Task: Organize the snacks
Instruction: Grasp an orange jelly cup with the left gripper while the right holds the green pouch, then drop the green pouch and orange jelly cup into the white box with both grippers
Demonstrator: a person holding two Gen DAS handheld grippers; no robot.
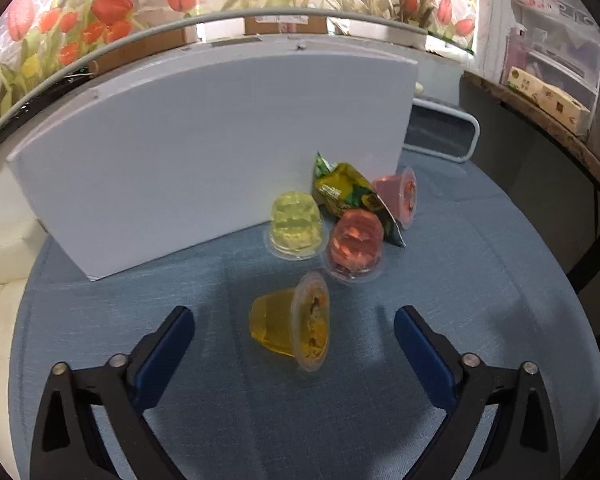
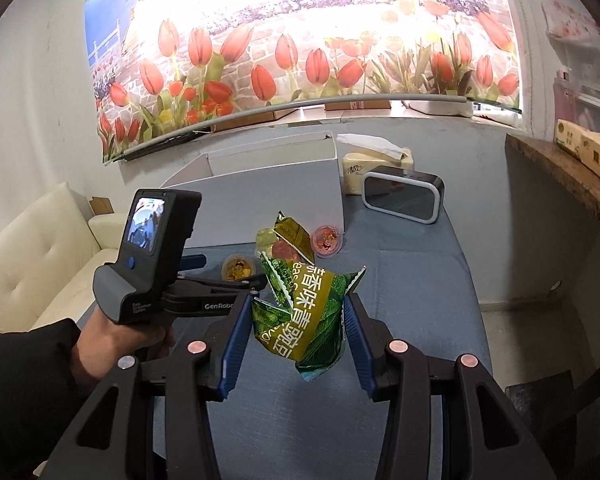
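Note:
My left gripper [image 1: 294, 316] is open over the blue tablecloth [image 1: 140, 320]. An orange jelly cup [image 1: 292, 324] lies on its side between the fingertips, touching neither pad. Beyond it, against a white box [image 1: 204, 152], sit a yellow-green jelly cup [image 1: 296, 220], a red jelly cup [image 1: 356, 244], a pink cup [image 1: 400, 196] on its side and a green-gold snack bag [image 1: 348, 192]. My right gripper [image 2: 298, 300] is shut on a green snack bag [image 2: 304, 320], held above the table. The pile of snacks [image 2: 296, 240] lies behind it.
A hand [image 2: 112, 340] in a dark sleeve holds the left gripper's body at the left. A black clock [image 2: 404, 196] and a tissue pack [image 2: 376, 168] stand at the table's far right. A cream sofa [image 2: 32, 252] is left, a wooden shelf [image 2: 560, 168] right.

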